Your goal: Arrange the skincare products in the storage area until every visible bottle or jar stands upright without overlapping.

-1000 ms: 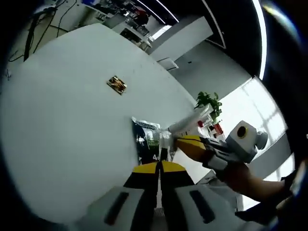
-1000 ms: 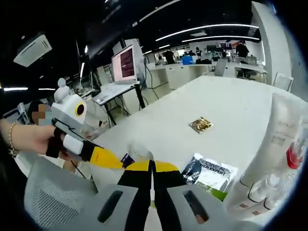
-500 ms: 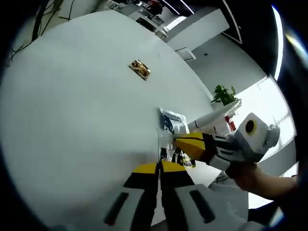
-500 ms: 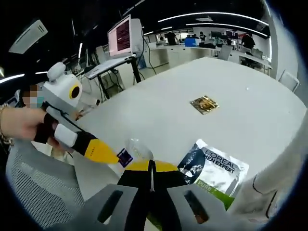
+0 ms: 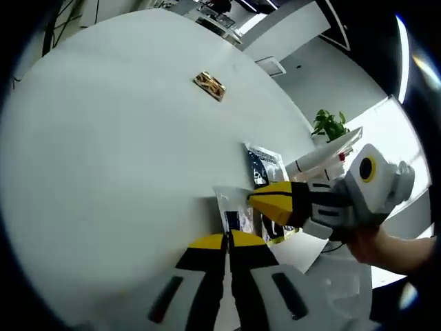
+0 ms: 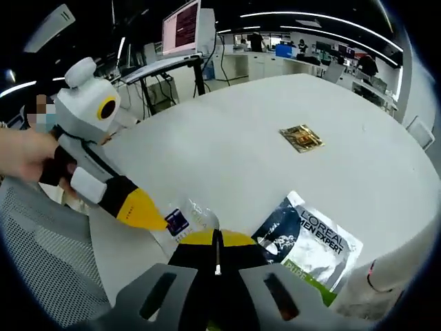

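The left gripper [image 5: 227, 239] has its yellow-tipped jaws pressed together, nothing between them. Just beyond its tips lies a small clear sachet [image 5: 231, 210] with a dark label, flat on the round white table [image 5: 110, 138]. The right gripper [image 5: 256, 199] comes in from the right, held by a hand [image 5: 400, 249], its yellow tip resting at the sachet's right edge

In the right gripper view the right gripper [image 6: 216, 238] also has its jaws closed against each other, and the same clear sachet [image 6: 186, 219] lies just past them on the near edge of the table [image 6: 227, 131]. The left gripper [image 6: 155, 221] reaches in from the left, its yellow tip touching the sachet. To the right of the jaws a L'Oreal Men Expert sachet [image 6: 310, 243] lies flat; a white tube [image 6: 400, 265] stands at the far right edge. Farther out on the table sits a small gold foil packet [image 6: 301, 137], well apart from the rest
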`<state>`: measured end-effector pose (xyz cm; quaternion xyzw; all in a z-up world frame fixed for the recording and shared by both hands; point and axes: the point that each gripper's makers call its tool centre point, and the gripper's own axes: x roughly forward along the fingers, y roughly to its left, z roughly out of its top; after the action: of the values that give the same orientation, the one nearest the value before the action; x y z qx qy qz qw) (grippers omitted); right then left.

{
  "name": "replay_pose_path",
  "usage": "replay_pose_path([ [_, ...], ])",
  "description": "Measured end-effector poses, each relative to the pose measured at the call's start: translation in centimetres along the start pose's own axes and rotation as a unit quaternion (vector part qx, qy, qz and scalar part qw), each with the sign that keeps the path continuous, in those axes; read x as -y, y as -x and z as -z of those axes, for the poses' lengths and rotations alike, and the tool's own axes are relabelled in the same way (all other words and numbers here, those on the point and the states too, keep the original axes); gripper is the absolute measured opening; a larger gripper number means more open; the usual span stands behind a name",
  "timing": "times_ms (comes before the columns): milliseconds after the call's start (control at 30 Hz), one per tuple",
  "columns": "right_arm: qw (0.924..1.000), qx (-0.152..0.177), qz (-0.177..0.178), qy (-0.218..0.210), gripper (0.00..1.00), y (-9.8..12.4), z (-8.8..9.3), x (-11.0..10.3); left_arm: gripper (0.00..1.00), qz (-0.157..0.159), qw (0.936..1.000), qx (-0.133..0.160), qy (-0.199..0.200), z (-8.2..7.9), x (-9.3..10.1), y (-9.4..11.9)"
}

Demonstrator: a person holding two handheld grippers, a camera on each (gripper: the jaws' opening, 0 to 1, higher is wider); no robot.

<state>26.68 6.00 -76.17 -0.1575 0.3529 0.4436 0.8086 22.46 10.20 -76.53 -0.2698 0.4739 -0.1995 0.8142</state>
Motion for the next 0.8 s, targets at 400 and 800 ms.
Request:
replay_pose_path([
  [400,0.9996,-0.020,0.013,0.016,0.01,-0.2,0.6,0.1,0.02,-0.028,0.9940,-0.009,-0.106,-0.2,-0.2,0.0],
  [800,0.9992,-0.020,0.011,0.033,0.01,-0.4,0.6,0.1,0.06,-0.029,0.9427,0.001,-0.332,-2.7,2.5,0.3],
])
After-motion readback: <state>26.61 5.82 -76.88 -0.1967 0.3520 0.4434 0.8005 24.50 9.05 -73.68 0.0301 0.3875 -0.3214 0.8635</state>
